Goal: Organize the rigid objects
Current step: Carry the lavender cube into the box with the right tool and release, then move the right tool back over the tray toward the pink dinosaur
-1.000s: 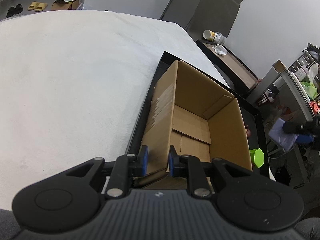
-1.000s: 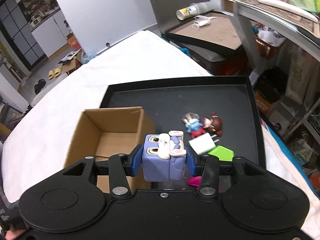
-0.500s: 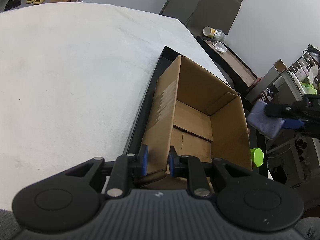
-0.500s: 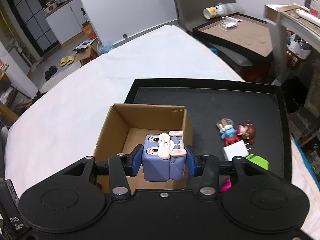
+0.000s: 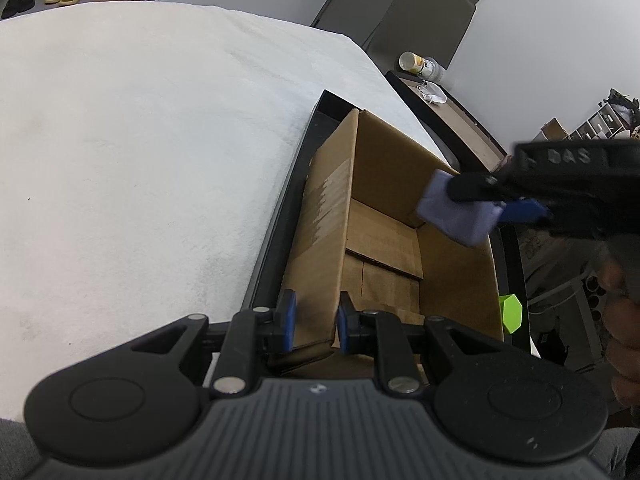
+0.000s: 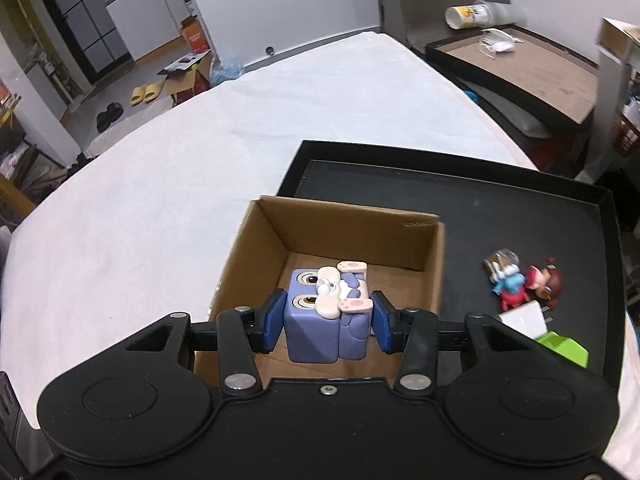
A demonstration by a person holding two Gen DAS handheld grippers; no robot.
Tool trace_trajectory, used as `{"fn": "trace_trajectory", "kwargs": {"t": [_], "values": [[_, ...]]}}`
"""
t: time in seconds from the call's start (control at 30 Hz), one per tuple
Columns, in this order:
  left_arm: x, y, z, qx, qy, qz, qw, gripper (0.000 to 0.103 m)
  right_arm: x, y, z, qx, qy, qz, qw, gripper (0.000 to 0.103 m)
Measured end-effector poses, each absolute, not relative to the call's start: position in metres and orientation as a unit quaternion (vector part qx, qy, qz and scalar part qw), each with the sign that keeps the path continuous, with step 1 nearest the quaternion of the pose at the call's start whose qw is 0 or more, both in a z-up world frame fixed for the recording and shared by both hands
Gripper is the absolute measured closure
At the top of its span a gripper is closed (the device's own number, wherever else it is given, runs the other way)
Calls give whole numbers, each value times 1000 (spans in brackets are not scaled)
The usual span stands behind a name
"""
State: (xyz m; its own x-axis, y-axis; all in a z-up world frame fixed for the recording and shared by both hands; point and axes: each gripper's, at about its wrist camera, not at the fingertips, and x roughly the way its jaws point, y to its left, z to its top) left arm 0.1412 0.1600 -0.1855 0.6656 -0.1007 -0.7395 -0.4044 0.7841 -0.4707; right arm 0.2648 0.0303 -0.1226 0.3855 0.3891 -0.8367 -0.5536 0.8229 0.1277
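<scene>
Left wrist view: left gripper (image 5: 314, 322) pitched down, its blue pads pinched narrow on the near-left wall of the cardboard box (image 5: 384, 240), one pad outside the wall and one inside. The box stands open-topped ahead of the jaws, inside the black tray (image 5: 280, 216), which lies on a white cloth (image 5: 140, 152). To the upper right of the jaws the right gripper (image 5: 478, 204) reaches in over the box's far-right rim, carrying the purple block toy (image 5: 452, 216). Raised lettering "DAS" reads on its black body. The person's hand (image 5: 622, 320) shows at the right edge, blurred. A green block (image 5: 510, 314) lies right of the box.

Right wrist view: right gripper (image 6: 326, 322) angled steeply down, pads clamped on both sides of the purple block toy (image 6: 326, 312), cartoon face and pink paws facing up. The toy hangs over the open cardboard box (image 6: 344, 236). Right of the jaws, on the tray floor: two small figurines (image 6: 524, 280), a white block (image 6: 522, 318), a green block (image 6: 564, 346). No legible writing in this view.
</scene>
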Motion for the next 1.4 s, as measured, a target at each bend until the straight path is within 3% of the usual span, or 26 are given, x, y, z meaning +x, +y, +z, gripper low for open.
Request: {"fn": "trace_trajectory", "kwargs": {"t": [0.23, 0.37, 0.63, 1.07, 1.4], "values": [[138, 163, -187, -323, 396, 84, 855, 84, 271, 57, -130, -106, 467, 287, 829, 58], [137, 164, -187, -325, 397, 79, 855, 83, 276, 56, -123, -80, 463, 298, 831, 45], [137, 165, -187, -326, 395, 78, 855, 83, 267, 25, -103, -100, 450, 304, 834, 37], [141, 161, -185, -315, 402, 89, 855, 83, 261, -48, -88, -94, 441, 292, 844, 30], [145, 156, -183, -303, 411, 101, 854, 83, 268, -103, -106, -87, 448, 289, 842, 26]]}}
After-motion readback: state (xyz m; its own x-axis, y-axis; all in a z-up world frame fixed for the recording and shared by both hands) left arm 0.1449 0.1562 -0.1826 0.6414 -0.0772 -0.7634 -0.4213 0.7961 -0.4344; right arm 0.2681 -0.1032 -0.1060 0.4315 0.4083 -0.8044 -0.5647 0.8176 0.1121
